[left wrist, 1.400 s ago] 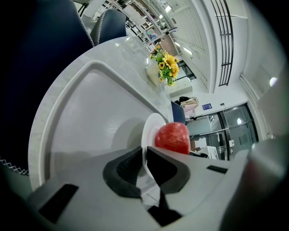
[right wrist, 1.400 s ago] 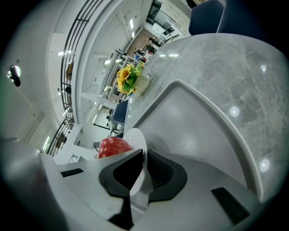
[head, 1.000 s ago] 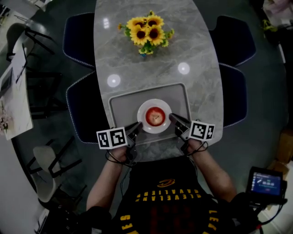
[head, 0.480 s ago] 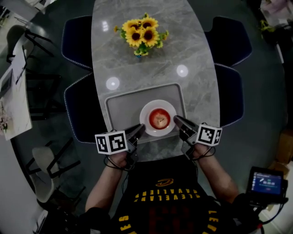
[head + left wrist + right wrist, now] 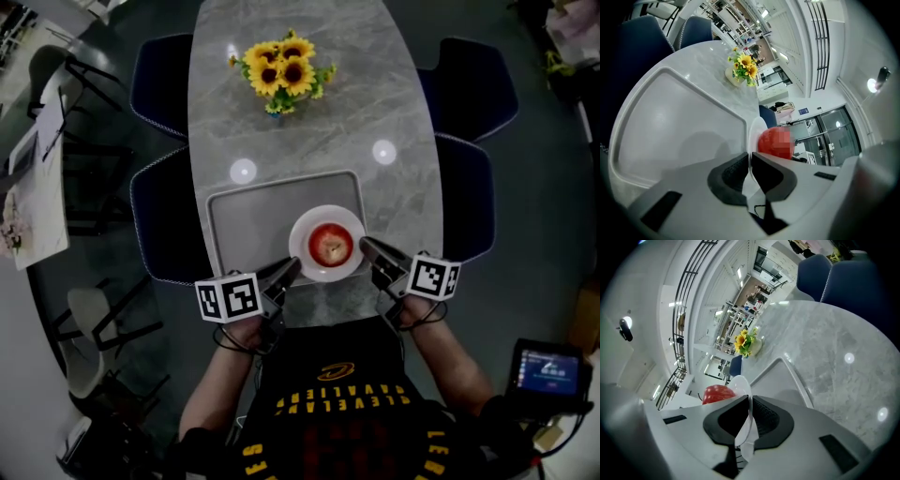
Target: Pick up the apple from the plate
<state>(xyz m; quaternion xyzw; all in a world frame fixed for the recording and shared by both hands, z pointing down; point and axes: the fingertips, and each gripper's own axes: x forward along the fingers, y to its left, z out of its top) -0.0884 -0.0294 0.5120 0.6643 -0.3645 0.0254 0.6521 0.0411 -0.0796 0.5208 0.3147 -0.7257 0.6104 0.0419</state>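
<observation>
A red apple (image 5: 330, 246) lies on a small white plate (image 5: 327, 213). The plate hangs over the near right corner of a grey tray (image 5: 244, 216). My left gripper (image 5: 292, 268) is shut on the plate's near left rim. My right gripper (image 5: 367, 247) is shut on its right rim. In the left gripper view the pads of my left gripper (image 5: 750, 161) pinch the thin plate (image 5: 757, 129) edge, with the apple (image 5: 776, 142) just beyond. In the right gripper view my right gripper (image 5: 751, 404) clamps the plate (image 5: 740, 385), and the apple (image 5: 717, 393) shows to its left.
A vase of sunflowers (image 5: 281, 73) stands at the far end of the grey marble table (image 5: 309, 122). Dark blue chairs (image 5: 159, 84) flank the table on both sides. The tray (image 5: 670, 117) spreads left of the plate. A screen device (image 5: 546, 367) sits at the lower right.
Both grippers have risen with the plate and apple between them. The plate has shifted from the tray's near middle toward its near right corner.
</observation>
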